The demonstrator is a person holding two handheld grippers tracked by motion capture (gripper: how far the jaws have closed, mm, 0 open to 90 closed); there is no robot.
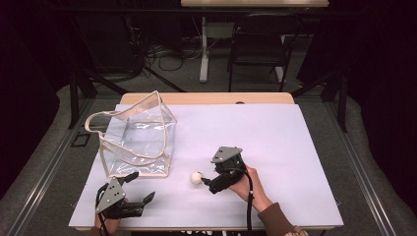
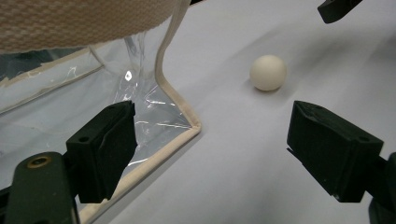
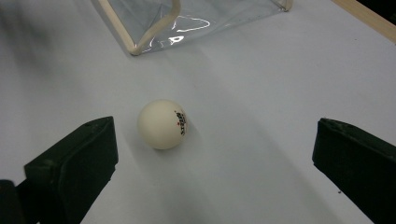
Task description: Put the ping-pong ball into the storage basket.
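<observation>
Ball [image 3: 162, 124], small, white and round, is seen lying on the pale table cover [image 1: 275, 147] at lower centre of the high view, just ahead of the right gripper [image 1: 205, 182]. In the right gripper view it sits left of centre, between the two black jaws but nearer the left one, and touched by neither. The jaws are spread wide and nothing is held by them. A small printed mark is shown on its side.

It is judged to be a table-tennis ball: very light, hollow, hard-shelled and smooth, so it is likely to roll or squirt away if nudged off-centre. A hold is best taken across its widest part, with both jaws brought in evenly and only gentle pressure applied, since the shell could be dented.

At lower left of the high view the left gripper [image 1: 142, 186] is held low over the cover, its jaws also parted wide and empty. Beyond it, toward the upper left, a clear bag [image 1: 140, 137] with cream trim stands open-topped, well apart from the ball; its near corner is seen beside the left jaw in the left gripper view.
</observation>
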